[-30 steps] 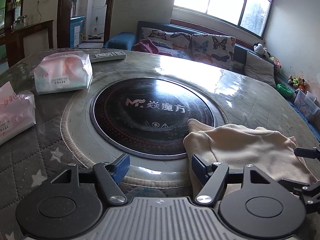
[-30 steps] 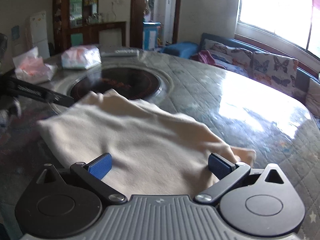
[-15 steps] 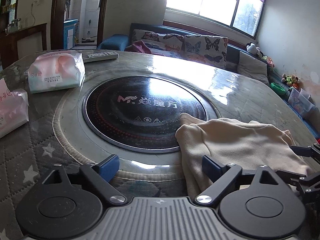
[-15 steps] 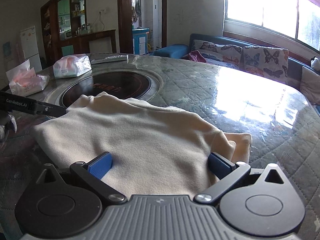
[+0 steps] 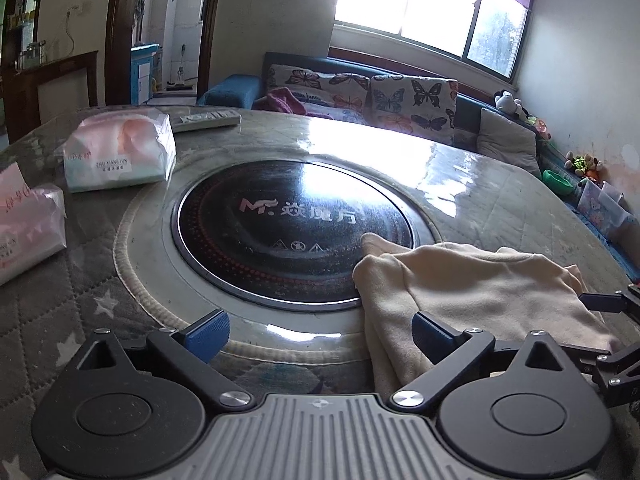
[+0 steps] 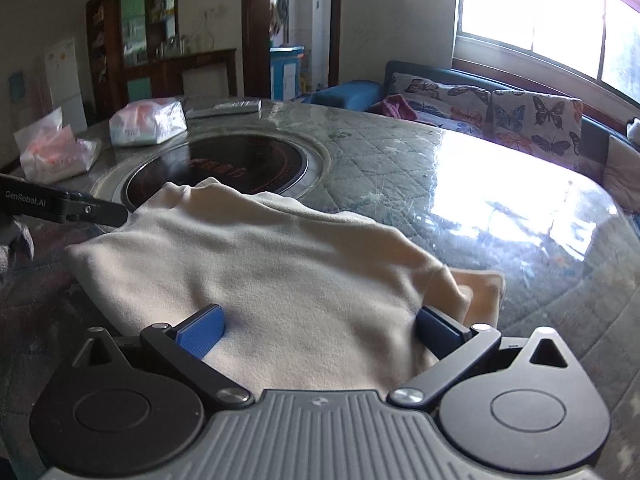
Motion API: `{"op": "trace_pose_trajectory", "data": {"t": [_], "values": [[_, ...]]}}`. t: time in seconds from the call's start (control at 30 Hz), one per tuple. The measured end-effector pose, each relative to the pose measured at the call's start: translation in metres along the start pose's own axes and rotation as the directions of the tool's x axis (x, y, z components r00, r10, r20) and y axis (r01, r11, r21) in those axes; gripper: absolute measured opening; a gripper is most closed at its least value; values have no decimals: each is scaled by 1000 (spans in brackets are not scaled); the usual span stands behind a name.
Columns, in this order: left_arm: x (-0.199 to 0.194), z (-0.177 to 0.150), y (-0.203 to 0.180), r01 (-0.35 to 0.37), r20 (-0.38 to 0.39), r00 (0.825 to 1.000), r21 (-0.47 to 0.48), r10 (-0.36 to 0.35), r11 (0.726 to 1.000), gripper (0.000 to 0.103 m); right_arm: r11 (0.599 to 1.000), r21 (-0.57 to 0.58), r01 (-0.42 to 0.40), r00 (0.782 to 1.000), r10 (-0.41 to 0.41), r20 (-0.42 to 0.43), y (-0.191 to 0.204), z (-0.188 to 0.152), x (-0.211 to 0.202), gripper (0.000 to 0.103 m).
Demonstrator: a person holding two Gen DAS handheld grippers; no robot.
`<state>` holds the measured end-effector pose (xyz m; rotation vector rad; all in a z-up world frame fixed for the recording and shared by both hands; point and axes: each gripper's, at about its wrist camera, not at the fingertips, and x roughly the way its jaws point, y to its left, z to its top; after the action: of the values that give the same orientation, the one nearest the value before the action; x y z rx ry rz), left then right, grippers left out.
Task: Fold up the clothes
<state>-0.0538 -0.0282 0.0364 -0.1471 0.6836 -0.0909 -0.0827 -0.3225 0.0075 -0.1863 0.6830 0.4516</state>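
L claw [image 5: 320,332] just spread wider, empty; R claw [image 6: 318,330] spread over cream garment [image 6: 260,272], long axis left-right.

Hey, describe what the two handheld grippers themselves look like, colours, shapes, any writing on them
Both match: the left gripper and right gripper each have a grey ribbed body, two round black discs, black linkage arms with silver pivot pins, and ridged blue pads. White "GenRobot.AI" lettering shows on the left gripper's black finger in the right wrist view. No cables or sleeves are visible.

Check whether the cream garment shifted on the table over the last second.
No. The cream garment has not visibly shifted: in the left wrist view its pointed corner still overlaps the near right rim of the black hob, as before.
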Motion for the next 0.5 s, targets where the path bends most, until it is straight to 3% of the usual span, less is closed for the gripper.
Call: {"op": "trace_pose_trajectory", "data": {"t": [0.23, 0.33, 0.43, 0.5], "values": [[-5, 7, 10, -2, 12, 1000, -56, 2, 998, 92, 970, -199, -138, 990, 142, 2, 43, 23, -16, 103], [-6, 10, 13, 10, 4, 1000, -80, -9, 997, 81, 930, -301, -209, 977, 213, -19, 71, 30, -16, 101], [-7, 13, 17, 28, -6, 1000, -106, -29, 994, 67, 887, -380, -263, 964, 260, -60, 96, 34, -7, 91], [-7, 15, 19, 50, -15, 998, -127, -53, 991, 58, 858, -423, -291, 955, 285, -80, 111, 35, -3, 75]]}}
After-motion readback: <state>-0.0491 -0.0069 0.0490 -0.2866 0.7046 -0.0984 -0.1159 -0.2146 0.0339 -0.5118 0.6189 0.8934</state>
